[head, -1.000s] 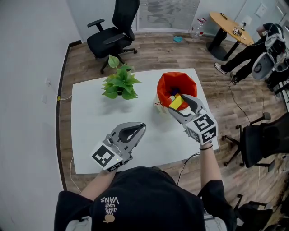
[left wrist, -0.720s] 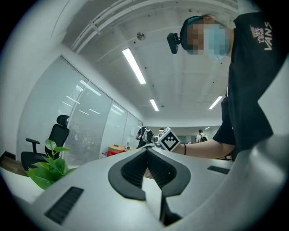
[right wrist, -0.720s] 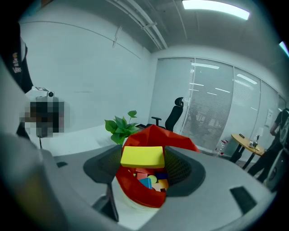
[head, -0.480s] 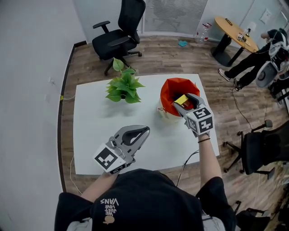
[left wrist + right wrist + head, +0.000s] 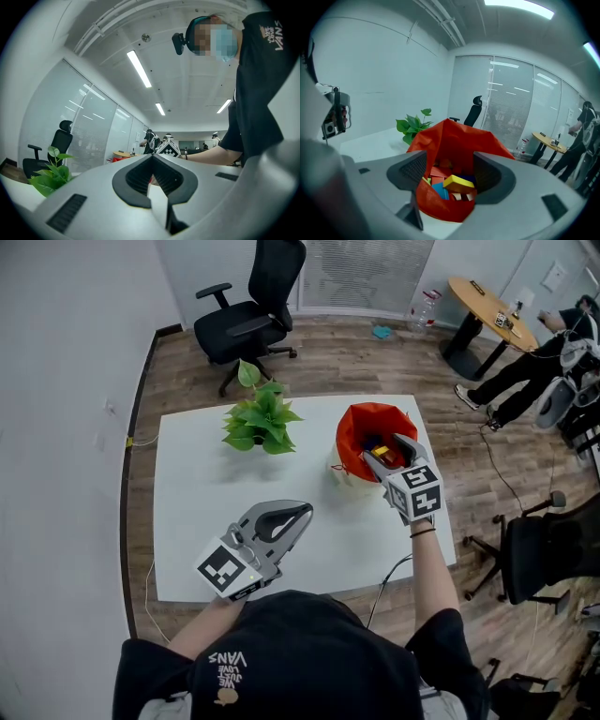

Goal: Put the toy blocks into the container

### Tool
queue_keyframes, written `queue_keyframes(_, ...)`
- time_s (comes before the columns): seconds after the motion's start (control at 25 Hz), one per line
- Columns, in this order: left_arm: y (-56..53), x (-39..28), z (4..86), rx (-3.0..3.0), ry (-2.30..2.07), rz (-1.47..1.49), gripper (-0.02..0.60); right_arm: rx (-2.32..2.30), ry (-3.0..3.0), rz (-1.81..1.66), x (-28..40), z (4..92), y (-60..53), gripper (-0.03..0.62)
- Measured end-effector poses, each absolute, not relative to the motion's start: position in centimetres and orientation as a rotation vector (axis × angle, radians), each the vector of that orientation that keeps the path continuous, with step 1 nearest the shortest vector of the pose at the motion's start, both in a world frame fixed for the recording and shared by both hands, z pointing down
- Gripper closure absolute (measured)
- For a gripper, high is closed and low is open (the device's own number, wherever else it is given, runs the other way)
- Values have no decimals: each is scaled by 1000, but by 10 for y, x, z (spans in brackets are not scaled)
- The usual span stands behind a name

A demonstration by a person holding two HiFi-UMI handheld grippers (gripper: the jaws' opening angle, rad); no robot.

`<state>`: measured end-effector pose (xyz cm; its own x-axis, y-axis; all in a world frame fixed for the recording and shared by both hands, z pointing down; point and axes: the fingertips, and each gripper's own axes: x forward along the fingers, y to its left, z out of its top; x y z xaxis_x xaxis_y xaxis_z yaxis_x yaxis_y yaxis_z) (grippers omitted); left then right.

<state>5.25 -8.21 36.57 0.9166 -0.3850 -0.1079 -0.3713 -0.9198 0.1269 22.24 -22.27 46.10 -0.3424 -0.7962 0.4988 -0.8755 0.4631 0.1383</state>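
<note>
The container is a red fabric bag (image 5: pixel 360 424) standing at the right of the white table (image 5: pixel 206 493). My right gripper (image 5: pixel 382 454) hovers at the bag's near rim, open, with nothing in it. In the right gripper view the bag (image 5: pixel 454 136) fills the gap between the jaws. A yellow block (image 5: pixel 459 182) lies loose on top of blue, red and other blocks inside. My left gripper (image 5: pixel 296 513) is held above the table's near middle, shut and empty. In the left gripper view its pads (image 5: pixel 152 161) meet.
A green potted plant (image 5: pixel 261 418) stands on the table left of the bag. A black office chair (image 5: pixel 253 306) is beyond the table. A round wooden table (image 5: pixel 487 306) and a person (image 5: pixel 525 362) are at the far right. A cable hangs off the table's near right edge.
The right gripper carried the yellow block forward over the bag and opened; the block now lies inside the bag. The left gripper has barely moved.
</note>
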Motion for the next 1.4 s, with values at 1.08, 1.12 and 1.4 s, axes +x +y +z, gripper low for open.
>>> queue_keyframes(1.08,-81,21,363,2958,-692,-208,571,1451,-2539,-60,146,384,-155,576)
queue_keyframes(1.12,-81,19,363,2957,-701,-208,571,1444,-2559,-66,140,380,-152,576)
queue_keyframes(1.4,-84,3,362,2947,-769,-220,571,1357,-2665,-75,101,371,-128,576)
